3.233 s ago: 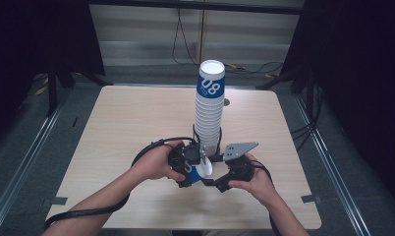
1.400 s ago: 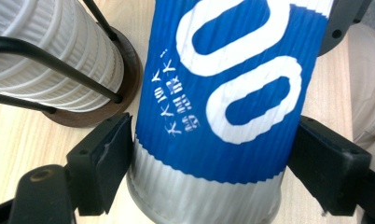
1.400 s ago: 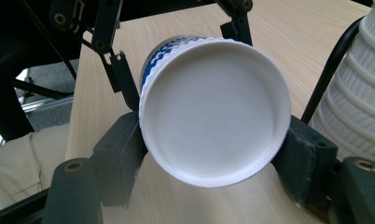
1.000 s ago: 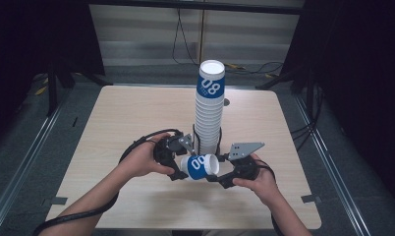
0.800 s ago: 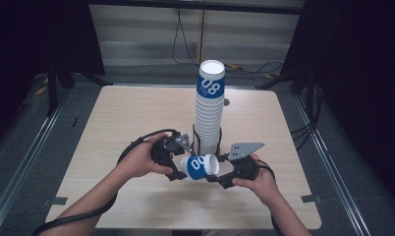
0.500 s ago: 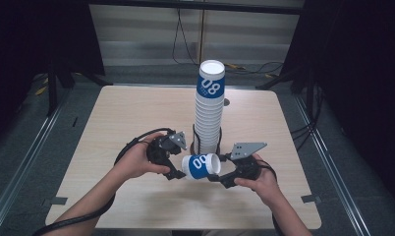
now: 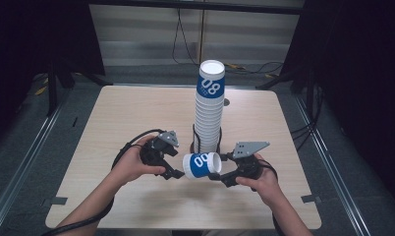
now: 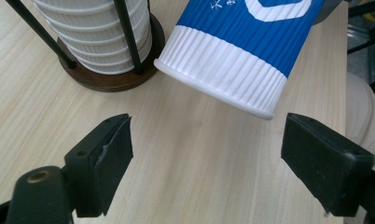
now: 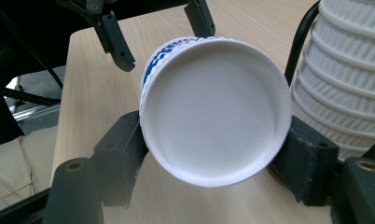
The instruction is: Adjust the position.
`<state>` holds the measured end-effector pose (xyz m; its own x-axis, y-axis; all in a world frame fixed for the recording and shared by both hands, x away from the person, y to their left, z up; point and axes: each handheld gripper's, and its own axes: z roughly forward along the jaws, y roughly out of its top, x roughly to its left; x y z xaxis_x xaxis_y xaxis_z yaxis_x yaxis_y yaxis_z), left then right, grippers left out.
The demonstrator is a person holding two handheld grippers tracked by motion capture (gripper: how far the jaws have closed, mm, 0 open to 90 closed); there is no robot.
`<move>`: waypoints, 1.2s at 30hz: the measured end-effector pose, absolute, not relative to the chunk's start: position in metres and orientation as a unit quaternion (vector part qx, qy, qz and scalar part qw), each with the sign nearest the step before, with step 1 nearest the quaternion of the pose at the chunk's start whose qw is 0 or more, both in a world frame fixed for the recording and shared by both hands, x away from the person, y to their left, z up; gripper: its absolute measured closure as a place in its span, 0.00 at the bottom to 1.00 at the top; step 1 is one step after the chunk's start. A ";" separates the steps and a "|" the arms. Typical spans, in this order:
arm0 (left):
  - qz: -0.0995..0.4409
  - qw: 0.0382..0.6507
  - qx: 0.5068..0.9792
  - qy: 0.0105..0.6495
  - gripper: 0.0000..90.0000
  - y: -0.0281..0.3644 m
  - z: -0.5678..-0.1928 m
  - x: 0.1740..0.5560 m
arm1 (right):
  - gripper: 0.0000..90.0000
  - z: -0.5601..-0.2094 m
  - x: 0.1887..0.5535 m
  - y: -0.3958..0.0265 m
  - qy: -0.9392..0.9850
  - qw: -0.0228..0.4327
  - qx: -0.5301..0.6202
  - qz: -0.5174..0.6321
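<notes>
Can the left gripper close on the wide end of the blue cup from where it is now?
Probably yes. The left gripper is open, and the cup's rim hangs just ahead of its fingers with bare table between. The right gripper holds the cup's other end, so that end is free.

Cup [image 7: 201,164]: blue band, white numerals, white ribbed ends. Stack of cups [image 7: 208,114]: white ribbed, top one blue with white "08". Holder base [image 8: 112,80]: dark brown, probably wood; rods black. Table [image 7: 136,108]: pale wood grain. Gripper jaws black.
</notes>
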<state>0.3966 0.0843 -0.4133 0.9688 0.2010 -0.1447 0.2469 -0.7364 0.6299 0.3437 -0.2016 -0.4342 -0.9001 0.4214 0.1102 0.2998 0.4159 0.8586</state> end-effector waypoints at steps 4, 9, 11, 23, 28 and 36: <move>-0.031 0.343 0.931 0.120 0.18 0.084 -0.417 0.397 | 0.33 -0.434 0.344 -0.202 0.837 0.063 0.217 0.499; -0.033 0.347 0.929 0.124 0.18 0.084 -0.419 0.397 | 0.32 -0.434 0.344 -0.202 0.836 0.059 0.218 0.500; -0.036 0.356 0.924 0.133 0.18 0.083 -0.422 0.396 | 0.32 -0.434 0.344 -0.202 0.835 0.061 0.220 0.501; -0.048 0.386 0.911 0.138 0.18 0.083 -0.429 0.394 | 0.32 -0.434 0.344 -0.204 0.829 0.059 0.224 0.510; -0.052 0.391 0.907 0.147 0.18 0.084 -0.430 0.396 | 0.32 -0.434 0.344 -0.204 0.827 0.058 0.224 0.512; -0.054 0.387 0.909 0.146 0.18 0.082 -0.433 0.395 | 0.32 -0.435 0.344 -0.203 0.826 0.054 0.225 0.513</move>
